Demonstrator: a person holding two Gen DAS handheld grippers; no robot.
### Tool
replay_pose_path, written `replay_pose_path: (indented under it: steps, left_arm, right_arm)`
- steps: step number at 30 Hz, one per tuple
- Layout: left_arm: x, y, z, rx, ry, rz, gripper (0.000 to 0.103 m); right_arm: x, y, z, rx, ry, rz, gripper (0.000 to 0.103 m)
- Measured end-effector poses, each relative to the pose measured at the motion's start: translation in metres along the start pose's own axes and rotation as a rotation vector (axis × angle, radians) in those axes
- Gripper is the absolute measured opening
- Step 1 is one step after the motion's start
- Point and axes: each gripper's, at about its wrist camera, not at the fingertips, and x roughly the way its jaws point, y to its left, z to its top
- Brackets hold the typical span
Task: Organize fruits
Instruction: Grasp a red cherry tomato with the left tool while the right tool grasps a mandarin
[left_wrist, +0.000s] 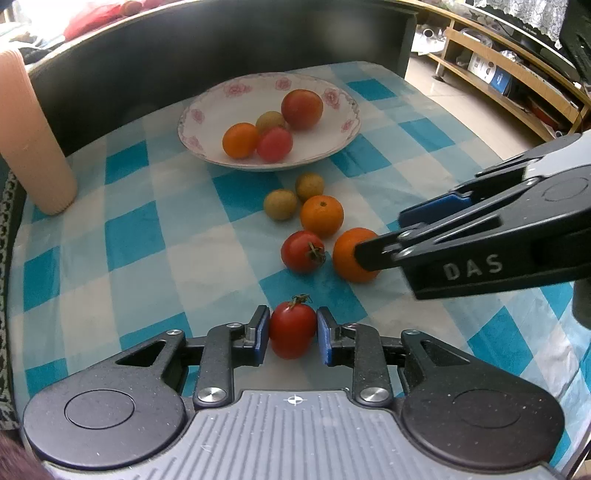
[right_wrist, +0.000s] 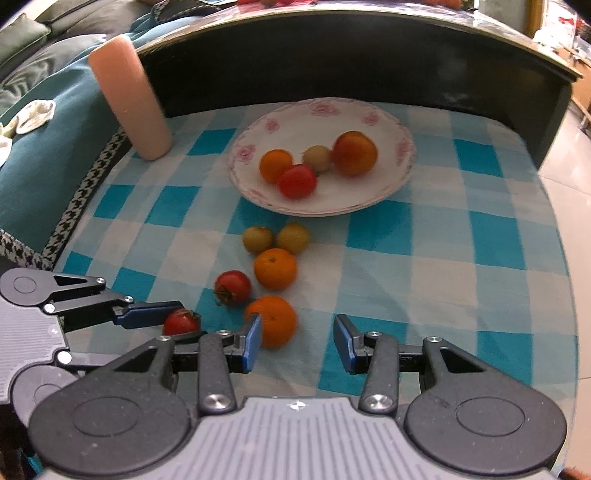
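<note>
A white flowered plate holds a big tomato, an orange, a small tomato and a tan round fruit. On the checked cloth lie two tan fruits, two oranges and a stemmed tomato. My left gripper is shut on a small red tomato. My right gripper is open; its left fingertip touches the nearest orange, which sits at the left of the gap.
A pink ribbed cylinder stands at the cloth's far left. A dark raised wall runs behind the plate. A sofa is to the left, wooden shelves to the right.
</note>
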Motion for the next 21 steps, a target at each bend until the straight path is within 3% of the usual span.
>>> replay_pose_path:
  steps: [15,18,20,21]
  left_arm:
    - [0.002,-0.001,-0.008,0.028,0.012,0.023,0.043]
    - [0.001,0.0,-0.009,0.025,0.015,0.014,0.043]
    - [0.0,-0.001,-0.01,0.025,0.014,0.015,0.038]
    - [0.0,-0.001,-0.01,0.025,0.014,0.014,0.035]
  right_arm:
    - [0.024,0.021,-0.001,-0.061,0.05,0.071,0.06]
    - [0.025,0.023,-0.002,-0.065,0.048,0.077,0.057]
    - [0.025,0.025,-0.002,-0.063,0.059,0.1,0.044]
    - [0.024,0.027,-0.003,-0.065,0.06,0.099,0.043]
